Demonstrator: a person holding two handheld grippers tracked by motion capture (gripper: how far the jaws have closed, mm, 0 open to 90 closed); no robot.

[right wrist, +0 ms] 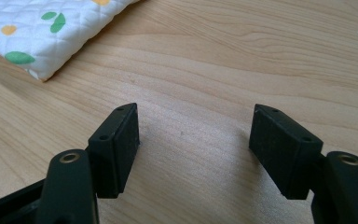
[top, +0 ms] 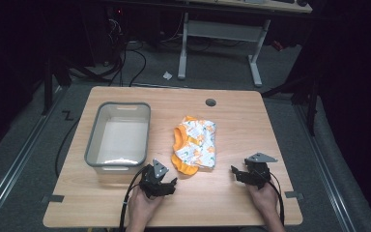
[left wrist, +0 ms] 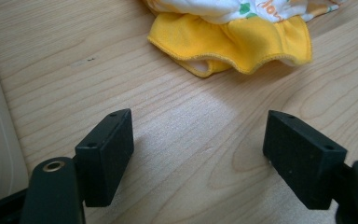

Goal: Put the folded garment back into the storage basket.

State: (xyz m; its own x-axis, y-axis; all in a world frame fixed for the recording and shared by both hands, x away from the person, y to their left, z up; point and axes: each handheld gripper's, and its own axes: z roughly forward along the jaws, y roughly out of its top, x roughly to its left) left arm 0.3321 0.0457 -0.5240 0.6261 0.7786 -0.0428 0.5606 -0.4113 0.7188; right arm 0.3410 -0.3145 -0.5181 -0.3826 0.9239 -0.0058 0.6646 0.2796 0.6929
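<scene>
Just ahead of the left claw [top: 160, 182], wide open and empty, and slightly to its right: the folded cloth [top: 195, 145], yellow frill nearest, long axis running away over the tabletop [top: 251, 121]; farther from the right claw [top: 247, 174], also wide open.

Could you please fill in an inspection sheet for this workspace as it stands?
Surface: wooden table, bare grain, a round hole near the far edge.
Job's things: folded cloth, white with orange and green print and a yellow frill, lying flat mid-table; grey bin to its left, nothing seen inside.
Clutter: tape marks at the near corners.
Grippers: left gripper open over bare wood, just short of the frill; right gripper open, clear of the cloth's corner.
Cables: a black cable trails from the left gripper; more lie on the floor.
Surroundings: dark room, a white desk frame beyond the table.
</scene>
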